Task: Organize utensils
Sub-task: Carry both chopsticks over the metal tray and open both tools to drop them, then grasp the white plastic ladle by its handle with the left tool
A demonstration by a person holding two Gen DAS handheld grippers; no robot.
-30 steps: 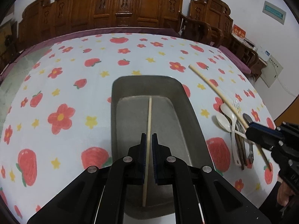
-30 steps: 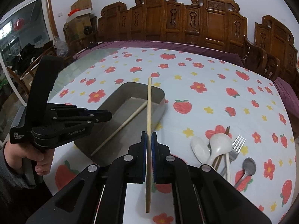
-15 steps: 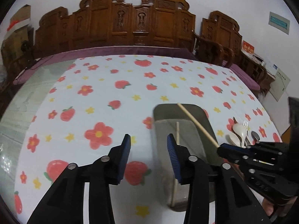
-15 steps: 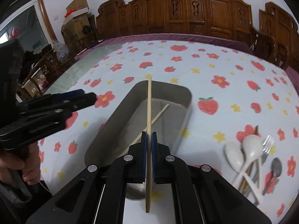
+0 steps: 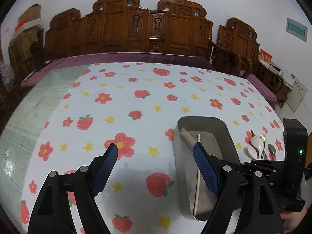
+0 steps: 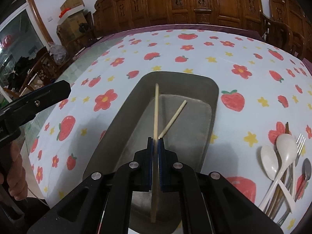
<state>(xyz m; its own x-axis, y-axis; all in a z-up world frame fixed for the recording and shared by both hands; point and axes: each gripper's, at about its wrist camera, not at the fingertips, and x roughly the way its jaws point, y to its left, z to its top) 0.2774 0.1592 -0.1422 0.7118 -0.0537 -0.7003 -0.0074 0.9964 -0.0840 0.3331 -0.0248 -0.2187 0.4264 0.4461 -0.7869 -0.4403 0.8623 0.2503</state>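
Carved wooden chairs (image 5: 148, 29) line the white wall behind a table (image 5: 136, 101) covered with a cloth of red strawberries, red flowers and yellow stars. One grey metal tray (image 6: 209, 97) stands on it. Two pale chopsticks are at the tray: the lying chopstick (image 6: 173, 118) rests slantwise on the tray floor, and the held chopstick (image 6: 155, 115) is pinched between the closed pads of the right tool (image 6: 155, 163), its far tip over the tray's far end, crossing above the other. The left tool (image 5: 156, 156), off the tray's left side over the cloth, has just been opening its jaws; they stand wide with nothing between them. Right of the tray lies a heap of utensils: two white plastic spoons (image 6: 282, 152), one metal fork (image 6: 299, 144), one metal spoon (image 6: 307, 167) and some dark sticks whose number I cannot tell. A hand (image 6: 16, 173) grips the left tool's handle. Writing on the wall signs is too small to read.
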